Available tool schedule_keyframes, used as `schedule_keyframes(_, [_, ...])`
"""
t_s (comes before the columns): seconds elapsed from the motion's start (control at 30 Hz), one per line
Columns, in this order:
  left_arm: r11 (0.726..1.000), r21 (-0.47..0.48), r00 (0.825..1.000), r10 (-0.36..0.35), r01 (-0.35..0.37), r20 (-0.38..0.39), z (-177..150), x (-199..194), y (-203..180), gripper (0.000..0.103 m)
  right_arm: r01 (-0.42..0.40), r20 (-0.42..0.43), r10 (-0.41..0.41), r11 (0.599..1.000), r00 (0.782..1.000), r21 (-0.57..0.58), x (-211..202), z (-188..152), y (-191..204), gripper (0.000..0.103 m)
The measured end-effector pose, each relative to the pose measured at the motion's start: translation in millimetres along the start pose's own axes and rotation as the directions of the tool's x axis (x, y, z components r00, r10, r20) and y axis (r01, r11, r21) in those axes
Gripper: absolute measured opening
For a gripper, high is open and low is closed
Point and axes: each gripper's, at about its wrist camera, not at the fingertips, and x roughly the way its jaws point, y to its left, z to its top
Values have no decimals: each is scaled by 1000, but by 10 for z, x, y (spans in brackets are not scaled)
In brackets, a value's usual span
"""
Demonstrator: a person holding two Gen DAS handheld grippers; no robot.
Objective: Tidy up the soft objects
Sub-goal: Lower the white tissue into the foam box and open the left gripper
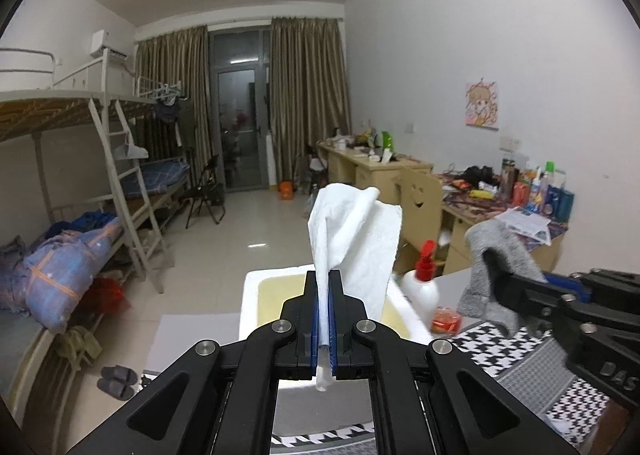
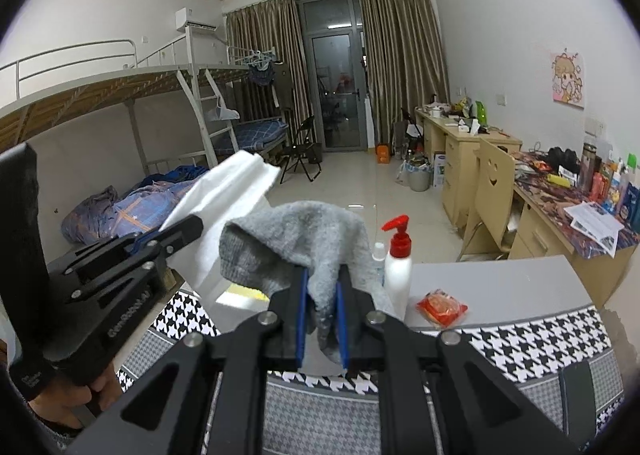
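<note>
The left tool (image 1: 323, 287) is clamped on a white tissue-like cloth (image 1: 354, 239), its blue pads pressed flat against the sheet, which stands up out of the grip and fans above the fingertips. The right tool (image 2: 322, 291) is clamped on a grey fleecy cloth (image 2: 298, 239), a fold of it bunched between the pads while the rest flops forward over the tips. Both soft things are held in the air above the bench (image 2: 500, 287), which carries a black-and-white houndstooth mat (image 2: 532, 339). Just ahead of the left tool sits a white foam box (image 1: 256, 287) with a yellowish inside, open at the top; beside it stand a white pump bottle (image 2: 398, 267) with a red head and a small red packet (image 2: 442, 307). This looks like the carry step, with both cloths lifted and not yet put down. The foam box seems the likely place for them, though that is only a guess from its position. The next move would call for bringing one tool over the box mouth, lowering until the cloth hangs inside, then releasing, while keeping clear of the pump bottle, which could tip if brushed. The limp grey cloth may snag on the box rim.
</note>
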Motion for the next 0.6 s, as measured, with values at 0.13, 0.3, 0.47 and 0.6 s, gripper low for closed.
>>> schedule_keyframes(0.13, [999,0,998,41,-41,-42,-50,221,68,4,-5,-15,5,1000,1000,-6,120,60,27,16])
schedule_keyframes(0.3, [999,-19,995,43,-45,-88,-108,442,147,4,-4,-39,4,1000,999,-11,254,91,24,16])
schedule_keyframes(0.47, [999,-32,990,37,-42,-140,-133,614,178,40,2,-61,-3,1000,998,-17,382,116,17,16])
schedule_keyframes(0.6, [995,-74,990,64,-74,-124,-175,603,276,83,5,-75,-6,1000,997,-17,457,125,34,16])
